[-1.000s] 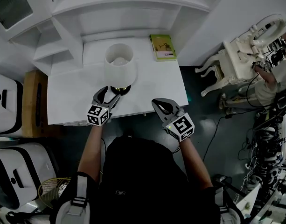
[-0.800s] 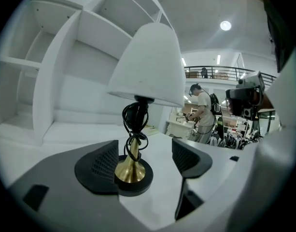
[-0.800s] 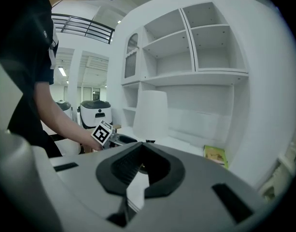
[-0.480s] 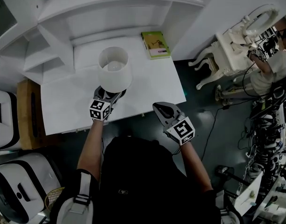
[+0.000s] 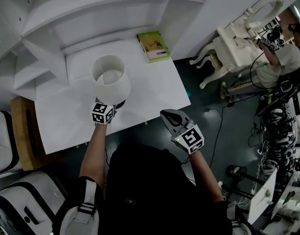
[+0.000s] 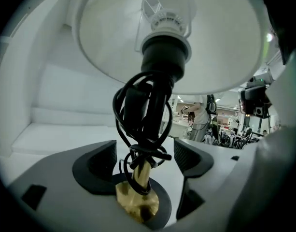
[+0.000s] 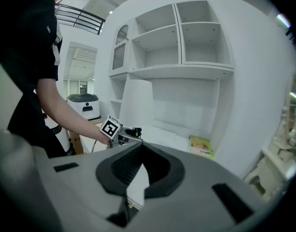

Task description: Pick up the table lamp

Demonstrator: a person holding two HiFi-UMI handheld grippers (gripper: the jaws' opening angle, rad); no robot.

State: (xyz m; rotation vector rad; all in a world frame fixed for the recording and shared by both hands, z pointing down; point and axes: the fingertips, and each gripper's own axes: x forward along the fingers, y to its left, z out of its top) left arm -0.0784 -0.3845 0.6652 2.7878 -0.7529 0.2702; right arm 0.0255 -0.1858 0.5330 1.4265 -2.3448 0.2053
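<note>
Head view: the lamp [image 5: 112,80] stands upright on the table [image 5: 154,94]. My left gripper [image 5: 110,107] sits at the lamp's foot, under the shade; my right gripper [image 5: 168,115] hangs well apart from the lamp, beyond the table edge. Left gripper view: my jaws are opening, with the upright stem [image 6: 140,175] between them, untouched. Right gripper view: jaws closed and empty, lamp ahead and to the left.

Mock home room inside lab: white desk [image 5: 157,84], shelf unit [image 5: 91,11], ornate chair [image 5: 230,40]; cabling and gear [image 5: 279,131] alongside.
</note>
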